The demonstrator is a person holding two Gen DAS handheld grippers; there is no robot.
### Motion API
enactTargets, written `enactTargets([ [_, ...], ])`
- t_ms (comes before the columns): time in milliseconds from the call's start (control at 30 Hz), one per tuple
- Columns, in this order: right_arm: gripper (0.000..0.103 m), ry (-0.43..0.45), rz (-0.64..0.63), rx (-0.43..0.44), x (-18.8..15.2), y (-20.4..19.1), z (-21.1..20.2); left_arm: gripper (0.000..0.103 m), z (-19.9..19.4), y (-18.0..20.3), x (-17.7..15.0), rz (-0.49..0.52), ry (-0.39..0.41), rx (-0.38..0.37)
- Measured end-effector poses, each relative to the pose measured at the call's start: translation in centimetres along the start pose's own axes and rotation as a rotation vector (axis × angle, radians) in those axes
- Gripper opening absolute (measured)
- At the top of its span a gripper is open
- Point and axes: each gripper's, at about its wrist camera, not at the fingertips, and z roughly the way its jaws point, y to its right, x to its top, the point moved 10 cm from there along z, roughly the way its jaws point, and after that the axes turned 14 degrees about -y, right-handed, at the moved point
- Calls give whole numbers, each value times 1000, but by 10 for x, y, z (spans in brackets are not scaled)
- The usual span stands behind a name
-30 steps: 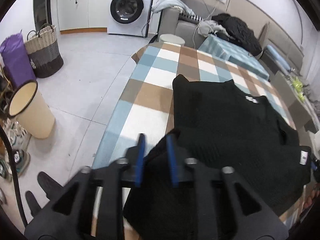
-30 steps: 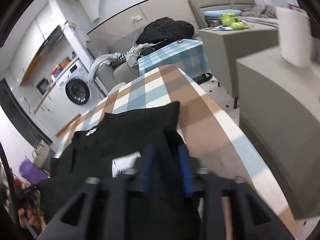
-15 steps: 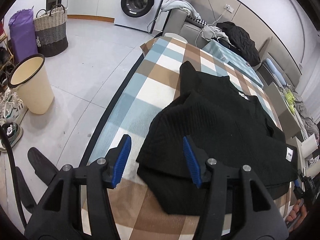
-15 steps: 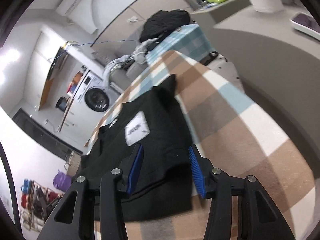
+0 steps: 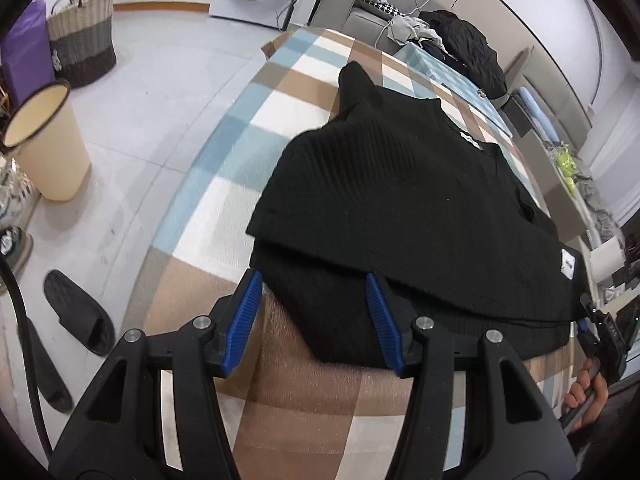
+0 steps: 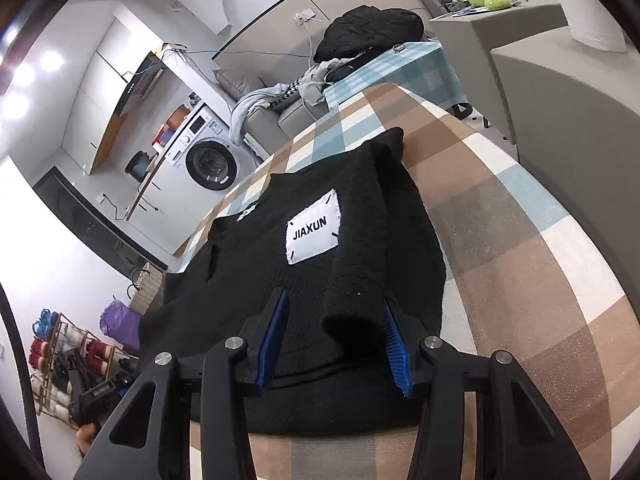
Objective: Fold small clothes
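A black knitted top (image 5: 400, 208) lies on the checked table (image 5: 248, 168), its near part folded over itself, a white JIAXUN patch (image 6: 313, 233) facing up. My left gripper (image 5: 312, 316) is open at the garment's near left corner, the hem lying between its blue pads, not gripped. My right gripper (image 6: 334, 340) is open at the near right corner, a folded edge (image 6: 360, 280) of the top resting between its fingers. The right gripper also shows at the left wrist view's right edge (image 5: 600, 332).
Left of the table on the floor are a cream bin (image 5: 44, 140), a wicker basket (image 5: 82, 44) and a black slipper (image 5: 78, 312). A washing machine (image 6: 208, 160) and a sofa with clothes (image 6: 360, 36) stand beyond. A grey cabinet (image 6: 568, 92) is right of the table.
Both grippers were shut on the top's edge a second ago. They opened, let the folded part drop onto the garment, and have drawn back toward the near edge.
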Motion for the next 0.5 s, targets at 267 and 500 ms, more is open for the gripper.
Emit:
enactTargets([
  [267,47,4,7,6,1,0,0,51,2,-23,29,-92,65,25],
  [500,47,3,16,-1,3,1,1,24,3,-11,55,-65,132,15],
])
